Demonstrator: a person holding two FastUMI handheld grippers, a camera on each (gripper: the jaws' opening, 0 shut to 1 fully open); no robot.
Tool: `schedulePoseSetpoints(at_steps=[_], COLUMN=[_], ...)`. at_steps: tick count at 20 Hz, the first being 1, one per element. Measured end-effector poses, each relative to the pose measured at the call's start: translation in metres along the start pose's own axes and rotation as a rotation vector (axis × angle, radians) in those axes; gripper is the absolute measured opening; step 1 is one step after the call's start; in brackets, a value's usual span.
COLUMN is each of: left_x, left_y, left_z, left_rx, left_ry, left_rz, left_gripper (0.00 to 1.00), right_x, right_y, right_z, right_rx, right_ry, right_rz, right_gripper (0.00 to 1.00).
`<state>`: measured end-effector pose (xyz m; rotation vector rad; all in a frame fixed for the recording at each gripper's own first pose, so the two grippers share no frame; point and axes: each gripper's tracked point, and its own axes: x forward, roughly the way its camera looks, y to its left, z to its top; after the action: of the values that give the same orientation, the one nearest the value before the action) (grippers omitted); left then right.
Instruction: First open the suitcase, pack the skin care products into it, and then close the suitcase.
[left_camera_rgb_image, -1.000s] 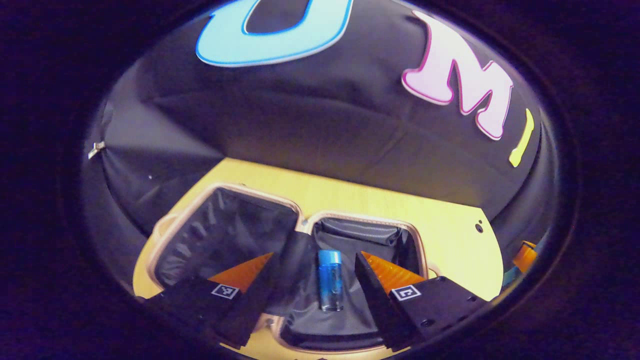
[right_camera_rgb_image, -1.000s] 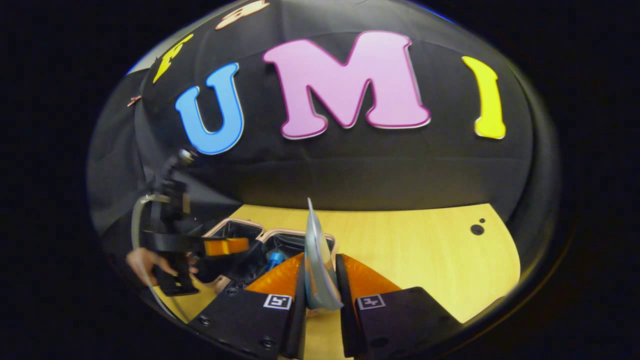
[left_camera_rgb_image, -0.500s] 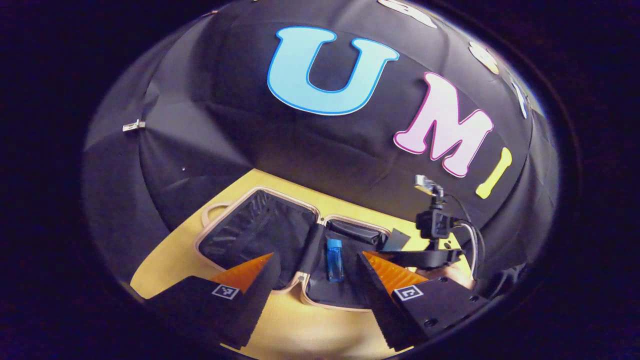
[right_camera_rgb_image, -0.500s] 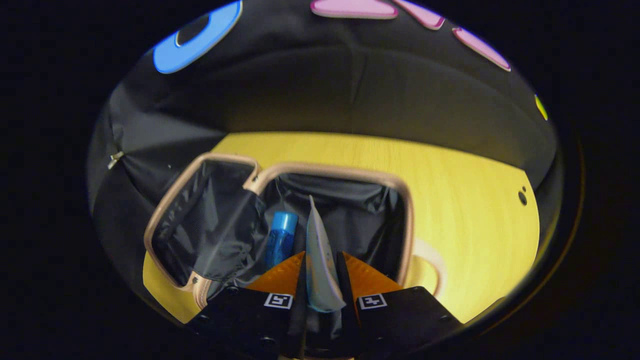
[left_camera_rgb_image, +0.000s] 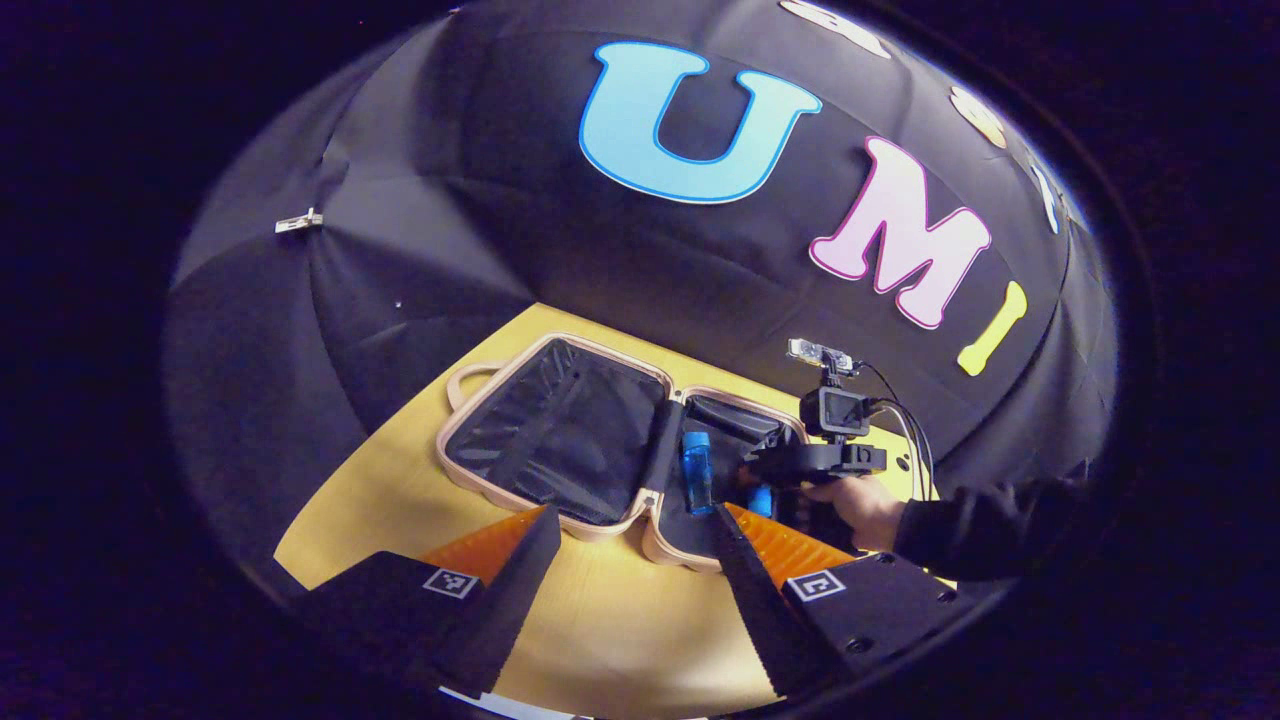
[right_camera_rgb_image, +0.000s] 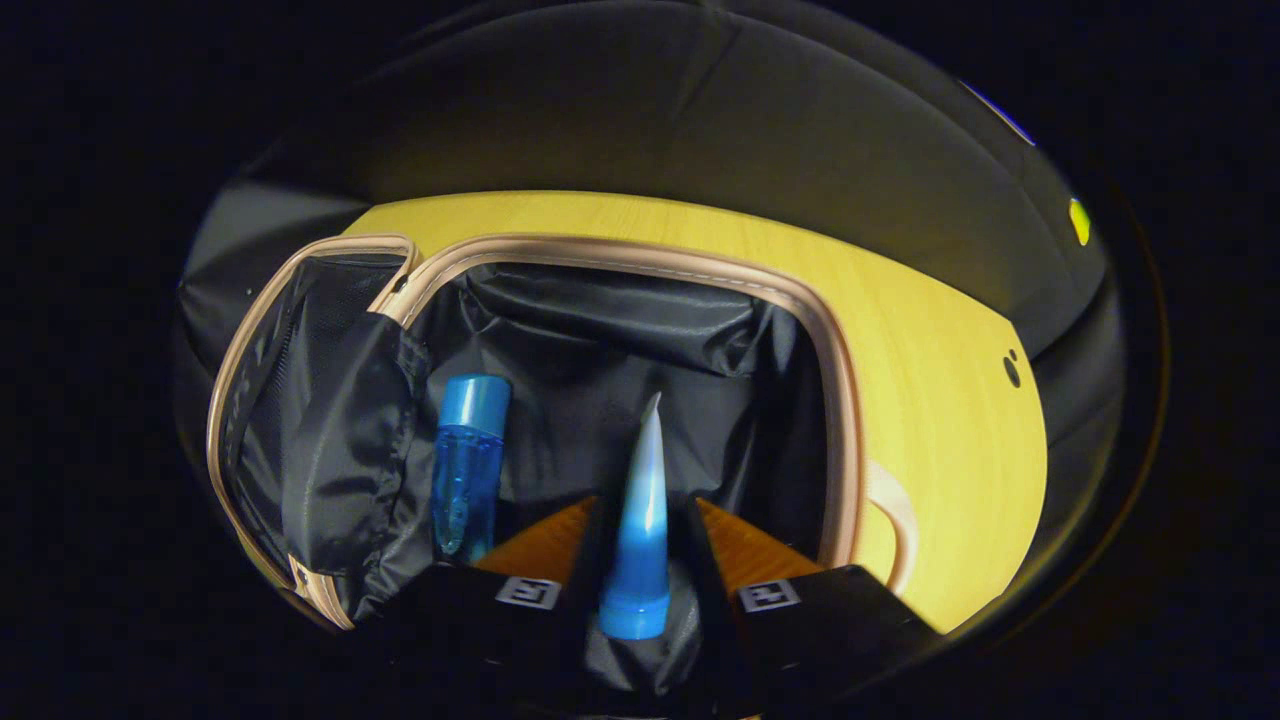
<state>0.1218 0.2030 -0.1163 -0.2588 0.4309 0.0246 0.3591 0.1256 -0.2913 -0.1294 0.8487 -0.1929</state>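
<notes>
The suitcase (right_camera_rgb_image: 640, 262) lies open flat on the table (left_camera_rgb_image: 610, 640). In the right gripper view, the right gripper (right_camera_rgb_image: 645, 560) pinches a tube (right_camera_rgb_image: 640, 520) over the case's right half, cap toward the camera, crimped end pointing away; its lower sides are hidden by the fingers. A bottle (right_camera_rgb_image: 462, 465) lies inside left of the tube, cap pointing away. The left gripper (left_camera_rgb_image: 635, 560) is spread wide, short of the suitcase.

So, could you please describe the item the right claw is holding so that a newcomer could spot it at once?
Find the open beige suitcase with black lining on the yellow wooden table. Over its right-hand compartment, the right claw grips a blue squeeze tube fading to white at its flat tip. Unlike the clear blue bottle with a blue cap lying beside it, the tube tapers to a thin edge.
</notes>
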Motion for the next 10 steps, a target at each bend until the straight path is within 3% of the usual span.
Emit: schedulePoseSetpoints(at_steps=[2, 4, 8, 10], left_x=[0.01, 0.025, 0.075, 0.112], left_y=[0.032, 0.067, 0.143, 0.165], left_z=[0.013, 0.032, 0.066, 0.075], left_rx=[0.023, 0.034, -0.001, -0.112], left_ry=[-0.015, -0.05, -0.064, -0.056], left_rz=[0.085, 0.133, 0.21, 0.17], left_gripper=[0.96, 0.96, 0.95, 0.95], right_x=[-0.019, -0.052, -0.122, -0.152], right_y=[0.002, 0.005, -0.006, -0.019], right_z=[0.009, 0.018, 0.023, 0.018], right_rx=[0.001, -0.007, -0.013, -0.019], right_ry=[-0.062, -0.151, -0.33, -0.411], right_rz=[0.023, 0.063, 0.109, 0.107], right_gripper=[0.85, 0.98, 0.98, 0.98])
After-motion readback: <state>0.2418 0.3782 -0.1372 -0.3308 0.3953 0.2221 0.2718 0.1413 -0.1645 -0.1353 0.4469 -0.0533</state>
